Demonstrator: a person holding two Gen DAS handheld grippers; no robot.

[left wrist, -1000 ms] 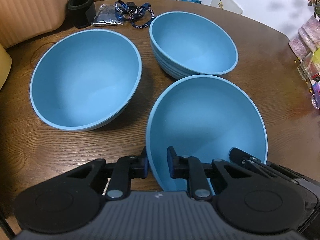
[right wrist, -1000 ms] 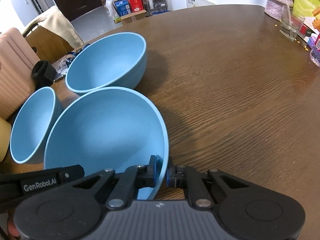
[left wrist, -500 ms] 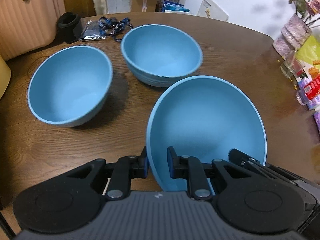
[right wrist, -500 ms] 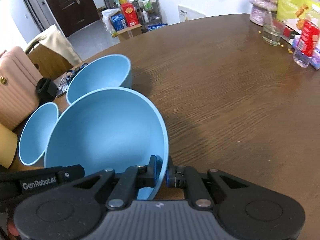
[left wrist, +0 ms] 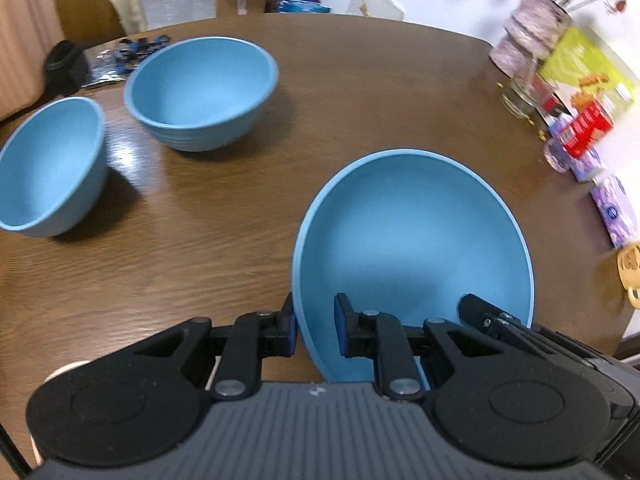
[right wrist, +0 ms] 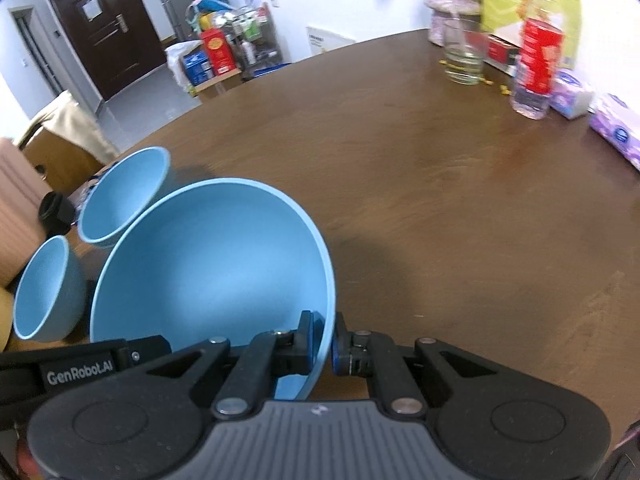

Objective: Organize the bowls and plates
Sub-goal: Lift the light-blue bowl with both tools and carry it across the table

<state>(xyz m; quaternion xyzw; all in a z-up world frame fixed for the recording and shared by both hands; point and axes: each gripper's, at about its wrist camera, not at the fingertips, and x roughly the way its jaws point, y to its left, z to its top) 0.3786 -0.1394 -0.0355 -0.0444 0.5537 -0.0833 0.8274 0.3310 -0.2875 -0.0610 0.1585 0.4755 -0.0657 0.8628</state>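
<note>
Big blue bowl [left wrist: 416, 240] clamped from both sides right now. Left gripper [left wrist: 316, 330] pinched on the near-left part of the rim, one pad outside the wall, the other inside. Right gripper [right wrist: 323, 340] doing the same on the opposite rim, pads squeezed tight on the thin wall. Looks lifted clear of the brown wooden table [right wrist: 420, 208], with a dark shadow on the wood underneath it in the right wrist view, though hard to say for sure how far up.

Two more blue bowls sitting well apart from it, off to the far left: ribbed blue bowl [left wrist: 200, 92] farther back, smaller blue bowl [left wrist: 50, 168] nearer the left edge, just beside each other but not touching. Both upright on the wood.

Over on the right side of the table, some clutter: empty glass [right wrist: 462, 54], clear bottle with a red label [right wrist: 534, 66], purple tissue packs [left wrist: 614, 210], vase with flowers [left wrist: 528, 30]. Black cup-shaped thing [left wrist: 64, 66] and some blue lanyards [left wrist: 136, 48] at the far left edge. Whole shot a bit motion-blurred.
</note>
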